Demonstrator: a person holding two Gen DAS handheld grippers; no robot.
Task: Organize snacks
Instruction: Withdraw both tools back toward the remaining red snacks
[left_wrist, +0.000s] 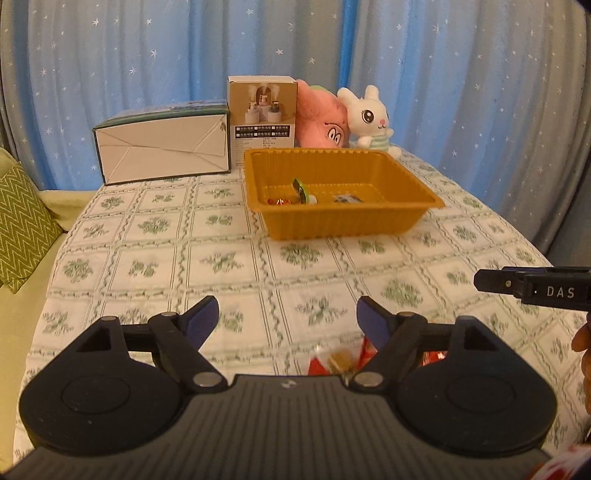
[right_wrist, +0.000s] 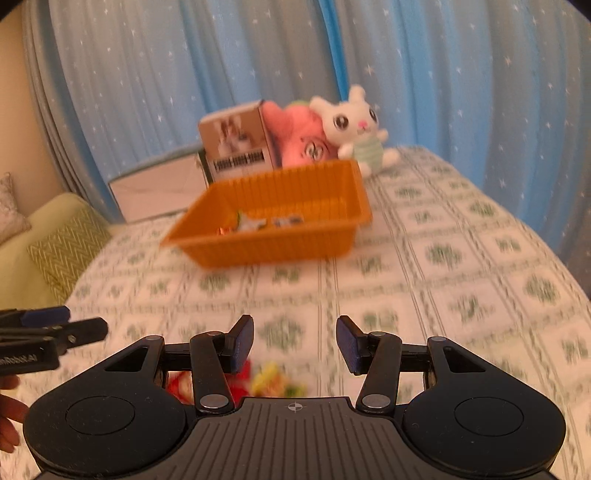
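An orange plastic tray (left_wrist: 406, 186) stands on the table toward the back and holds a few small wrapped snacks (left_wrist: 301, 194); it also shows, blurred, in the right wrist view (right_wrist: 343, 184). My left gripper (left_wrist: 288, 321) is open and empty above the near table. Red and yellow wrapped snacks (left_wrist: 341, 360) lie just below it, partly hidden by its body. My right gripper (right_wrist: 295, 341) is open and empty, with red and yellow snacks (right_wrist: 271, 380) under it. Each gripper shows at the edge of the other's view.
A white and green box (left_wrist: 162, 147), a product carton (left_wrist: 262, 118), a pink plush (left_wrist: 325, 118) and a white bunny plush (left_wrist: 369, 116) stand behind the tray. A green sofa with a zigzag cushion (left_wrist: 22, 225) is at the left. Blue starred curtains hang behind.
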